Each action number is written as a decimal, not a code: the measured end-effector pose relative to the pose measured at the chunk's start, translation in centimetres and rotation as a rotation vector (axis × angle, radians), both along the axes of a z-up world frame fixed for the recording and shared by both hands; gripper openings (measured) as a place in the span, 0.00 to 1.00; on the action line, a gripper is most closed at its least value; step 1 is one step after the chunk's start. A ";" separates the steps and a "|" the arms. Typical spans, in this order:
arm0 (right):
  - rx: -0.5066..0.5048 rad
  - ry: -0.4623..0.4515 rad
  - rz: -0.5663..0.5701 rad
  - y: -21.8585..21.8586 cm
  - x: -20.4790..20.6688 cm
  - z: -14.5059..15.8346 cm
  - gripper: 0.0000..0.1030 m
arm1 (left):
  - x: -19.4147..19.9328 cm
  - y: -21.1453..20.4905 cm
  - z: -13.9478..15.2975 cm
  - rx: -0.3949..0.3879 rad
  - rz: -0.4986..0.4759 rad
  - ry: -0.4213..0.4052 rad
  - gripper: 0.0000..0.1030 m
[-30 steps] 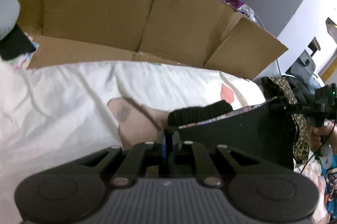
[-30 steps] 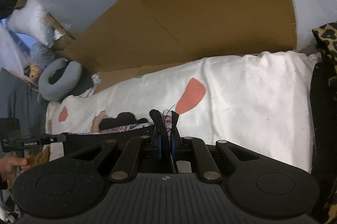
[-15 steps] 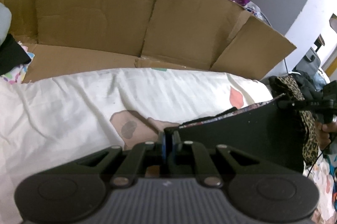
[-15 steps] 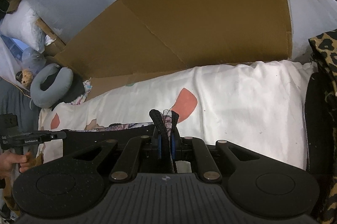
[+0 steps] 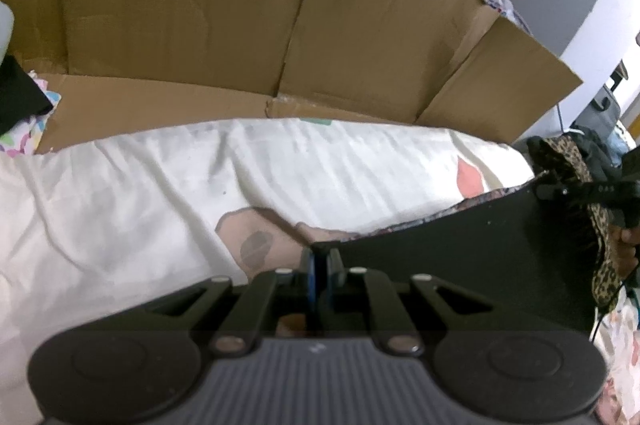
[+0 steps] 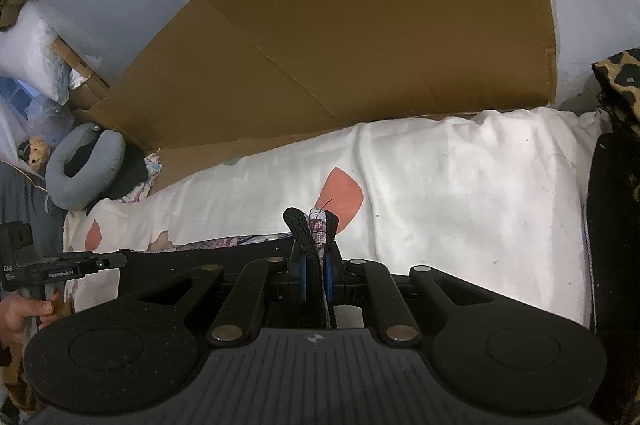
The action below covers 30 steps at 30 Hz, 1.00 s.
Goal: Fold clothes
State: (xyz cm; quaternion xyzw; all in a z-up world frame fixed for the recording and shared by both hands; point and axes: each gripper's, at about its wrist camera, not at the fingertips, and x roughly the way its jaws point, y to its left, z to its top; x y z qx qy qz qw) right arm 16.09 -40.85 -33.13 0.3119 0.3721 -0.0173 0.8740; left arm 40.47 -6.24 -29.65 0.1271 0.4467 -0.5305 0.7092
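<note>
Left wrist view: both my jaws clamped on black garment [image 5: 460,265] corners, stretched over bed [image 5: 120,205]. Next: lower evenly, keep edge taut.

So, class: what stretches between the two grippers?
The black garment, pulled taut from the left gripper to the right gripper, above the white sheet; both wrist views show it.

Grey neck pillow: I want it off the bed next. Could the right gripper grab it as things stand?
Probably not yet. The right gripper is shut on the black garment, and the neck pillow lies far off at the bed's other end.
</note>
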 end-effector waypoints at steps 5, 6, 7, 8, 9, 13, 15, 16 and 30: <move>-0.007 0.019 0.001 0.1 0.7 -0.9 0.08 | 0.3 -0.5 -2.0 0.029 0.008 0.021 0.05; -0.005 0.022 0.001 0.1 0.9 -1.1 0.08 | 0.3 -0.7 -2.4 0.032 0.008 0.024 0.05; -0.005 0.025 0.000 0.0 1.1 -1.4 0.08 | 0.2 -0.8 -2.9 0.035 0.009 0.028 0.05; -0.006 0.030 -0.002 0.0 1.3 -1.8 0.08 | 0.2 -0.9 -3.2 0.036 0.013 0.031 0.06; -0.008 0.035 -0.004 0.0 1.5 -2.2 0.08 | 0.1 -1.1 -3.5 0.039 0.020 0.035 0.06; -0.022 0.058 -0.004 0.5 2.2 -3.2 0.09 | -0.1 -1.1 -3.6 0.050 0.048 0.035 0.10; -0.035 0.072 -0.002 0.8 2.6 -3.5 0.16 | -0.2 -0.9 -3.1 0.050 0.061 0.024 0.15; -0.072 0.078 -0.003 1.1 2.7 -3.3 0.21 | -0.3 -0.7 -2.7 0.048 0.066 0.016 0.16; -0.251 -0.022 0.063 5.2 2.6 1.7 0.32 | -3.7 -1.8 0.9 -0.037 0.060 0.022 0.27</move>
